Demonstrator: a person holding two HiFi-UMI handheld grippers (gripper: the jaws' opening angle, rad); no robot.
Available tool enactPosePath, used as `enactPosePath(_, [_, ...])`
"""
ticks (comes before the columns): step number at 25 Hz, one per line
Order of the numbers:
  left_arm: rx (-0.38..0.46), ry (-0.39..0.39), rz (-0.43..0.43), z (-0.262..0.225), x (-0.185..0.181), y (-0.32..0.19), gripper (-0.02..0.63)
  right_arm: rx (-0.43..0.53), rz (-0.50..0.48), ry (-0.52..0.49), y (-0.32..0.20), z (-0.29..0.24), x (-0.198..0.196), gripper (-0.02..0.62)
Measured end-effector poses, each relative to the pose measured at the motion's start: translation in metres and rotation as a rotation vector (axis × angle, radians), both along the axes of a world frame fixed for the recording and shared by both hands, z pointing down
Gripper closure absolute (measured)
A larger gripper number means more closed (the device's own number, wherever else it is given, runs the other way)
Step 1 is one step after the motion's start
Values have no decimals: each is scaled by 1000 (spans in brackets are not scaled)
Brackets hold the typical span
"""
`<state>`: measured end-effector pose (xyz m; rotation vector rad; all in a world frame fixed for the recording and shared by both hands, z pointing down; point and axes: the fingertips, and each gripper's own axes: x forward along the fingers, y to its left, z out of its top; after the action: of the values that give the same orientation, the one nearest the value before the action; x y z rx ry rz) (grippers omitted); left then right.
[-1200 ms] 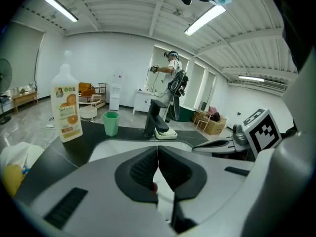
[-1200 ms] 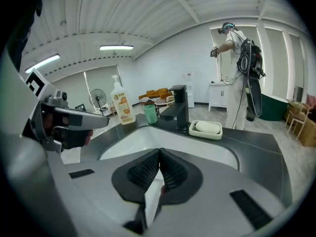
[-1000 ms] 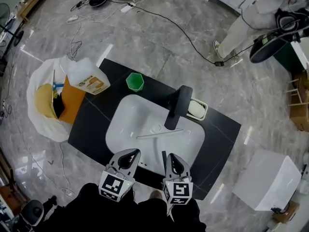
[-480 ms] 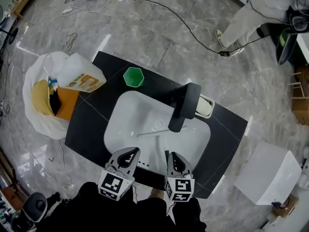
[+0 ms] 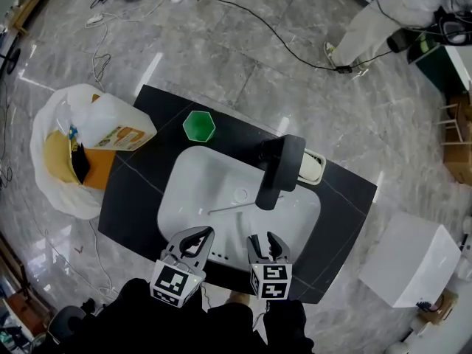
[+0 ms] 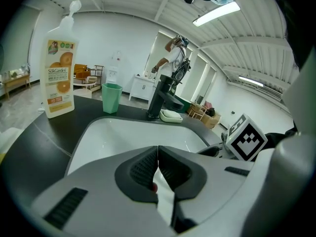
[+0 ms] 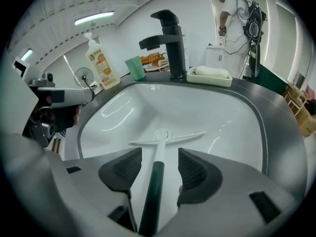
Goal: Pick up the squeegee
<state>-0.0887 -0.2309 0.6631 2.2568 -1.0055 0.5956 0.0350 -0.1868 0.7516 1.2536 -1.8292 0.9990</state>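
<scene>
Lying in the white sink basin (image 7: 217, 107), the squeegee (image 7: 159, 154) has its thin cross-blade over the drain (image 7: 163, 134), and its handle runs back toward the near rim, white at the blade end and dark green at the grip.

It looks light and stiff, probably moulded plastic with a soft rubber edge on the blade, so weight should be no trouble. Slip seems the bigger risk, since the round, smooth handle could roll or swivel between the pads. The dark green grip is the place to take it, squarely across the shaft, rather than the flexible blade.

The right gripper (image 7: 159, 166) points steeply down into the basin. Its jaws have just been opening and now stand wide, with the green grip running between them, clear of both pads and not yet gripped.

The left gripper (image 6: 157, 163) hangs beside it over the near rim with its jaws pressed together on nothing. The squeegee lies off to its right, well apart from it.
</scene>
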Motion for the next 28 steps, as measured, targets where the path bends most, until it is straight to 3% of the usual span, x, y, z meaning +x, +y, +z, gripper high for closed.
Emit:
enactPosePath(13, [-37,-1,29,19,-5,-18,581,-156,-15,20,9,42,-6,328])
enactPosePath(28, [-60,8,52,31,-3,-24,581,-212,2,22,11,51,-6,446])
